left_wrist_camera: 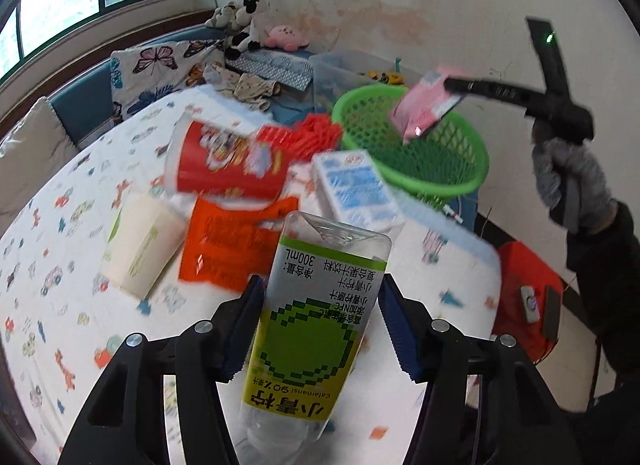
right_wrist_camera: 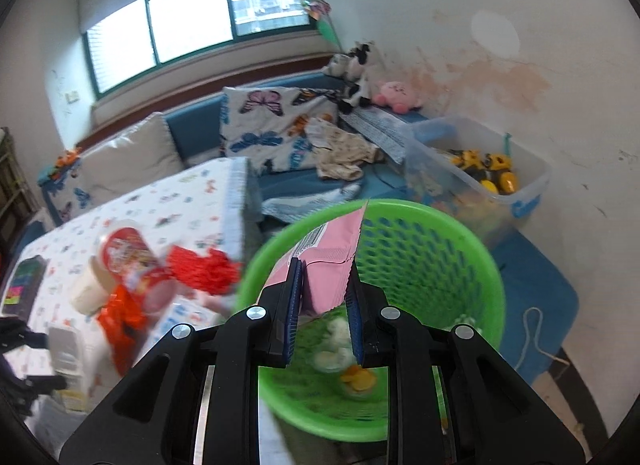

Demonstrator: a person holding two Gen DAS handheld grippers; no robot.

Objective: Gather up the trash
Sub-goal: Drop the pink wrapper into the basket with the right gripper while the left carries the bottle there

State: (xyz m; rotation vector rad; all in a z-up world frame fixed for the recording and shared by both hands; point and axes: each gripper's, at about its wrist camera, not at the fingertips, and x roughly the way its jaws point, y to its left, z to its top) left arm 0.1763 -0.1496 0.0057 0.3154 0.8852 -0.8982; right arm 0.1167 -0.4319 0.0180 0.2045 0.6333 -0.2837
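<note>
The right gripper holds a pink wrapper over the green basket; its fingers are closed nearly together on the wrapper's lower part. In the left view the same wrapper hangs at 1 o'clock, above the basket's opening.

The left gripper has a bottle between its fingers. The left pad looks to touch the label; a gap shows at the right pad, so a firm grip cannot be confirmed.

Handling, as judged:
- Wrapper: thin film, very light, limp. It will likely flutter on release; let go low over the opening.
- Bottle: clear plastic, apparently empty, light, with a smooth label that may slip. Grip across the labelled body, where it is widest.
- Red cup, at 11 o'clock, lying on its side: light, crushable; take it by the wall near the rim.
- Carton, at 12 o'clock: stiff, flat sides, easy to clamp.
- Orange bag and cream box, at 10 o'clock: bag soft, box rigid.

Containers:
- Basket: perforated plastic, standing beside the table at 1 o'clock. Inside lie a few pale and yellow scraps, too blurred to identify.
- Clear bin, beyond the basket: holds yellow toy vehicles.
</note>
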